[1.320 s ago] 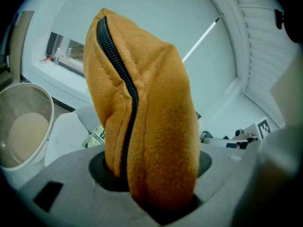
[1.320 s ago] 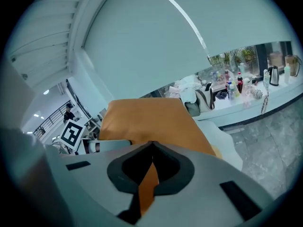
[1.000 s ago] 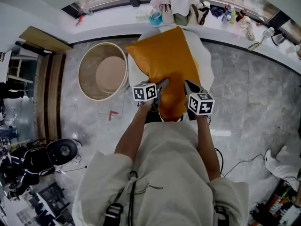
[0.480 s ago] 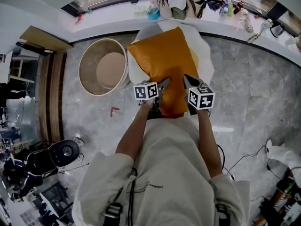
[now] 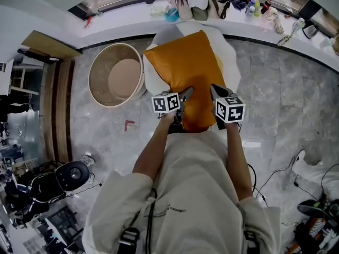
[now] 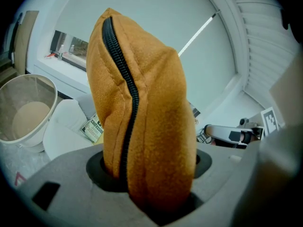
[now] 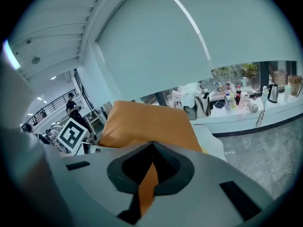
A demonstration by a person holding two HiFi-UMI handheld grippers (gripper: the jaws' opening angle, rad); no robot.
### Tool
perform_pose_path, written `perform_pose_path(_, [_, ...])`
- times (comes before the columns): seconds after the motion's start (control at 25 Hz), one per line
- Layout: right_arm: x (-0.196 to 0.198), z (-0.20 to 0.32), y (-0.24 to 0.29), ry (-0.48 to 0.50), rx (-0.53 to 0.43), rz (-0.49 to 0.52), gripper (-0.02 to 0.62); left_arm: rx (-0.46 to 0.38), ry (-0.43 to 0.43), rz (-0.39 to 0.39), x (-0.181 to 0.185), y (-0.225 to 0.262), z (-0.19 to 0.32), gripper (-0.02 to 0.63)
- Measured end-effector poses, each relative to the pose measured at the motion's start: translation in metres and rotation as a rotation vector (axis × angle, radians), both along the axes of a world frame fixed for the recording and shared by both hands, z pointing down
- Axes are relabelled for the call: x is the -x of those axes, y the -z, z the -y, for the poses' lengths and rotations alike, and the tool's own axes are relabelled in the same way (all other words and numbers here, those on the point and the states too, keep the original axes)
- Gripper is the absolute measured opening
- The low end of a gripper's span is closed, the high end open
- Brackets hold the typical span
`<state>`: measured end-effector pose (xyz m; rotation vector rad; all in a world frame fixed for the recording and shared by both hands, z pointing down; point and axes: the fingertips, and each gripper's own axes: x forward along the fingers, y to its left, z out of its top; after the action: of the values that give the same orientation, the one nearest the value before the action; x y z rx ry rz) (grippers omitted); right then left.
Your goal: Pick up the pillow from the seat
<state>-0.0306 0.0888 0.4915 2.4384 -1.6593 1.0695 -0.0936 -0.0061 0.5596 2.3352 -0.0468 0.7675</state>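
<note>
An orange pillow [image 5: 188, 70] with a black zipper hangs lifted above the white seat [image 5: 229, 57]. My left gripper [image 5: 185, 95] is shut on the pillow's near left corner. In the left gripper view the pillow [image 6: 147, 126] stands up between the jaws, zipper edge facing me. At the near right corner my right gripper [image 5: 213, 92] pinches a thin fold of the pillow [image 7: 147, 186]; the rest of the cushion [image 7: 142, 124] spreads beyond its jaws. Both marker cubes show in the head view.
A round beige tub [image 5: 115, 74] stands on the marble floor left of the seat. A long white ledge [image 5: 233, 23] behind holds bags, bottles and a kettle. A booklet [image 6: 93, 126] lies on the seat. Cables and equipment [image 5: 53, 181] lie on the floor near me.
Both grippers have shifted slightly right and up in the head view with the pillow held between them. The pillow sits a little higher over the seat.
</note>
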Motion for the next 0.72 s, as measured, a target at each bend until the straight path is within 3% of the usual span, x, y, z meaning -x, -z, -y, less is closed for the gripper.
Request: perform_pose_path(0.72, [0.003,0.015,0.004,0.030,-0.008,-0.031,0.006,0.005,0.038,-0.008,0.006,0.000,0.013,0.276])
